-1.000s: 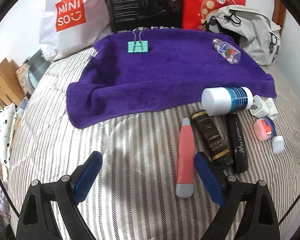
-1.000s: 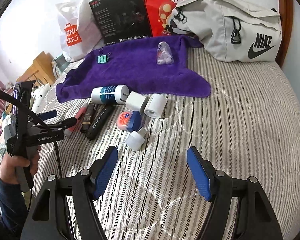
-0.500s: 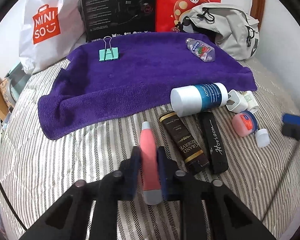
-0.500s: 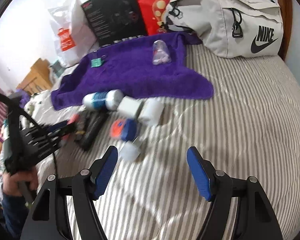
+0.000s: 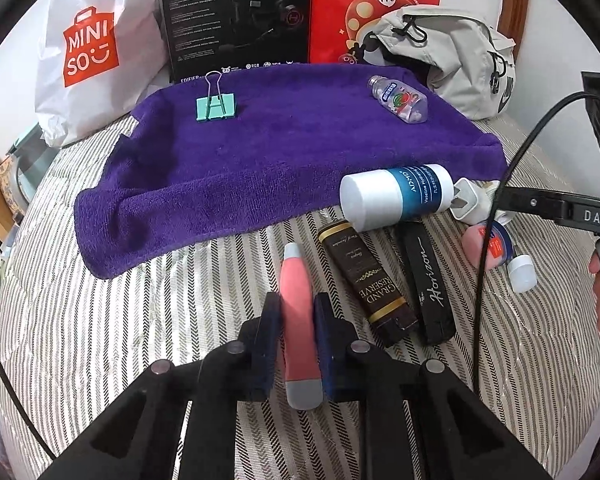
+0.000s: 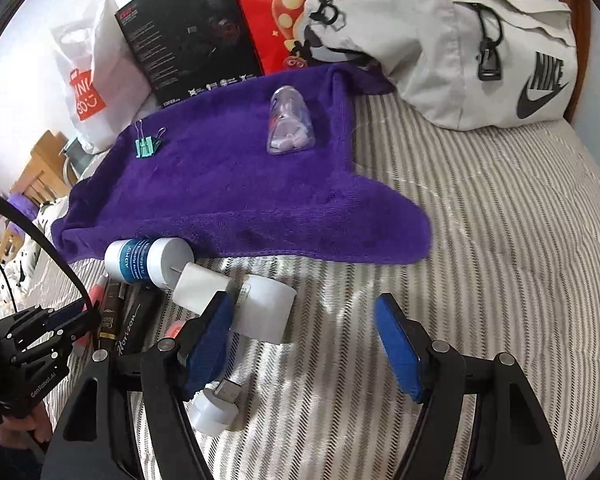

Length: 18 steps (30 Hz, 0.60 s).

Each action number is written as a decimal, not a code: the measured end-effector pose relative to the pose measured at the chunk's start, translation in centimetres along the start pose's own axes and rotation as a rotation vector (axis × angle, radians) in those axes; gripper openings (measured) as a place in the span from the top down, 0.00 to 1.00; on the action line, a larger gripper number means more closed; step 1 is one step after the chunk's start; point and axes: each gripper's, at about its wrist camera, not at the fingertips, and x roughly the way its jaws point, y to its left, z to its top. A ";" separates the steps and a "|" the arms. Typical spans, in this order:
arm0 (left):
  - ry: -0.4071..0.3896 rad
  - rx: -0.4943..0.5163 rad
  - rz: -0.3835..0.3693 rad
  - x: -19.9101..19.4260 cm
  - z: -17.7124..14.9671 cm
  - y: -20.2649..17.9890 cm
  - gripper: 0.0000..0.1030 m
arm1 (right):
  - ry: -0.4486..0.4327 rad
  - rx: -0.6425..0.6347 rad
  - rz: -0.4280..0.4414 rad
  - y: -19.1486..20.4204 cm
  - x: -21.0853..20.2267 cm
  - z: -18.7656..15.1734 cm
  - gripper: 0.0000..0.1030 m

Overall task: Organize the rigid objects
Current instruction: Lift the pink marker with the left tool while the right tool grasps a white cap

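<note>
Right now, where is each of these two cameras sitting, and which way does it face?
Left wrist: rides on the left gripper, looking along its fingers, shut on the pink tube, toward the purple towel.
Right wrist: rides on the open right gripper, over the striped bed; the person's hand shows.
Shared: towel, green binder clip, Vaseline bottle.

A bed with a grey-striped quilt (image 5: 140,320) carries everything. Directly on it lie a purple towel (image 5: 280,168), a pink tube (image 5: 296,288), a brown tube (image 5: 364,280), a black tube (image 5: 428,280), a white-and-blue jar (image 5: 396,196), a white plug (image 5: 466,204), a grey bag (image 6: 480,48) and a white roll (image 6: 264,312).
</note>
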 end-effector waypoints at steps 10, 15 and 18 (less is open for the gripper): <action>0.000 0.010 -0.010 0.0 0.0 0.1 0.83 | 0.020 -0.083 -0.109 2.3 1.8 0.0 0.30; -0.001 0.005 -0.019 0.0 0.0 0.2 0.83 | 0.010 -0.059 -0.106 1.3 1.5 0.1 0.30; -0.002 0.006 -0.018 0.0 0.0 0.2 0.83 | 0.009 -0.075 -0.116 1.4 1.8 0.1 0.32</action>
